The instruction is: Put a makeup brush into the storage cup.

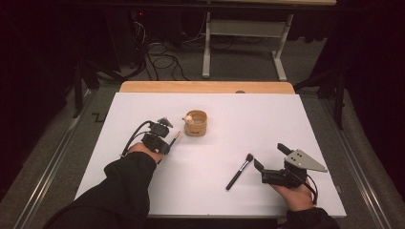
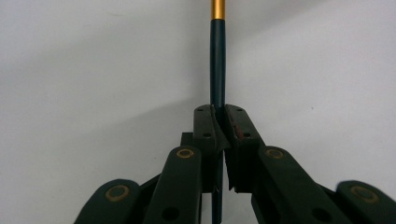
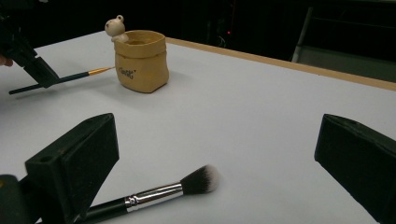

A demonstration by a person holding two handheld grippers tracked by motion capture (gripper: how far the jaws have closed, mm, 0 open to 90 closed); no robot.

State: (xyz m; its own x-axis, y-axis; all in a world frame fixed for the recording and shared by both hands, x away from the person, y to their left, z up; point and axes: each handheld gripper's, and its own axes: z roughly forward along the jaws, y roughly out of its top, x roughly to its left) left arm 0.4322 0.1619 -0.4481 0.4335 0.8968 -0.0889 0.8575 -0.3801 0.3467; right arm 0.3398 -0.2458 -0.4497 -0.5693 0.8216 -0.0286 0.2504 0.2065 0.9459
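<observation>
My left gripper (image 2: 219, 114) is shut on the dark handle of a thin paintbrush (image 2: 217, 56) with a gold ferrule, held low over the white table. In the high view this left gripper (image 1: 166, 142) sits just left of a tan pouch-shaped cup (image 1: 196, 123) with a small bear figure on its rim, and the paintbrush (image 1: 175, 137) points toward the cup. My right gripper (image 1: 270, 156) stands open at the front right. A black-handled makeup brush (image 3: 159, 193) with a white-tipped head lies on the table just before the right gripper (image 3: 217, 128), near its left jaw.
The white board (image 1: 248, 114) lies on a wooden table whose bare edge (image 1: 205, 87) runs along the back. Beyond it stand a metal table frame (image 1: 243, 43) and cables on the dark floor. The cup (image 3: 140, 60) and the left gripper (image 3: 28, 56) show far left.
</observation>
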